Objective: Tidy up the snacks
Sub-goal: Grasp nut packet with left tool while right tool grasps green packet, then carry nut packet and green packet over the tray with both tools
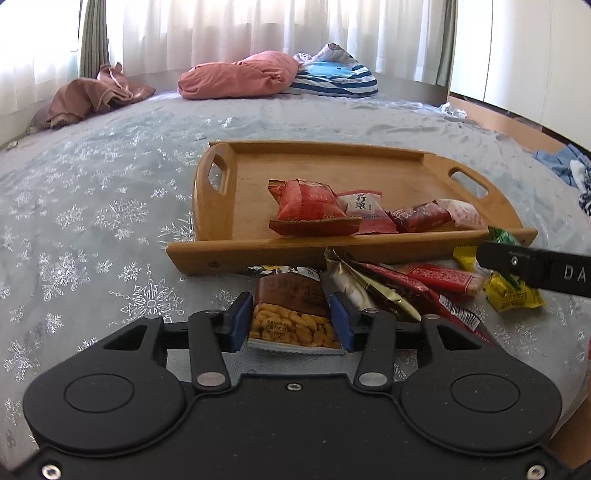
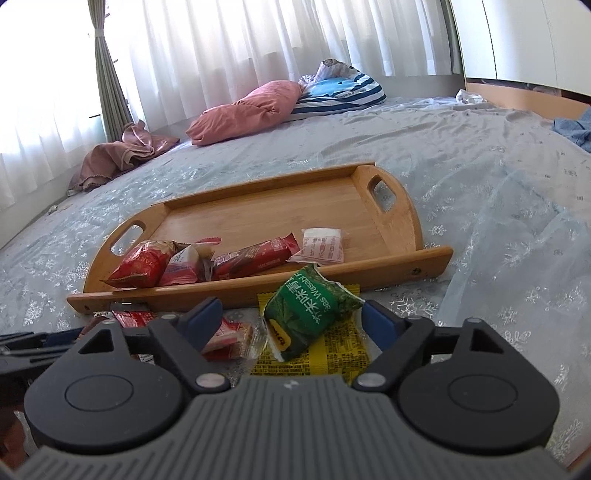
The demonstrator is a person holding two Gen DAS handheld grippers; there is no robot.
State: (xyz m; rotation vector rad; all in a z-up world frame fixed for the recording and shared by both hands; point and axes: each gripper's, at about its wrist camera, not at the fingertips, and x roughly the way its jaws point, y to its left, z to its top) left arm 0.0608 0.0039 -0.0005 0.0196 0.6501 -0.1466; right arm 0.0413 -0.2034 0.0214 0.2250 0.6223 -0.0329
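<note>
Snacks on the bed, beside a wooden tray (image 1: 236, 254)

Left gripper (image 1: 293, 319): fingers narrowly parted around a brown peanut packet (image 1: 291, 314), grip uncertain. Right gripper (image 2: 291, 319): fingers wide, straddling without touching a green pouch (image 2: 306, 310) reading "Wasabi", atop a yellow wrapper (image 2: 314, 356).

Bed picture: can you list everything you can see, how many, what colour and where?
Tray: one, wooden, on the grey bed.
Snacks in tray: four, red, pink, white, along its near edge.
Peanut packet: one, brown, on the bed before the tray.
Green packet: one, atop a yellow packet.
Red wrappers: several, beside the peanuts.
Pillows: two, pink and blue-striped, far end.
Brown cloth: one, by the white curtains.
Left gripper: black, blue pads either side of the peanut packet.
Right gripper: black, open around the green packet.
</note>
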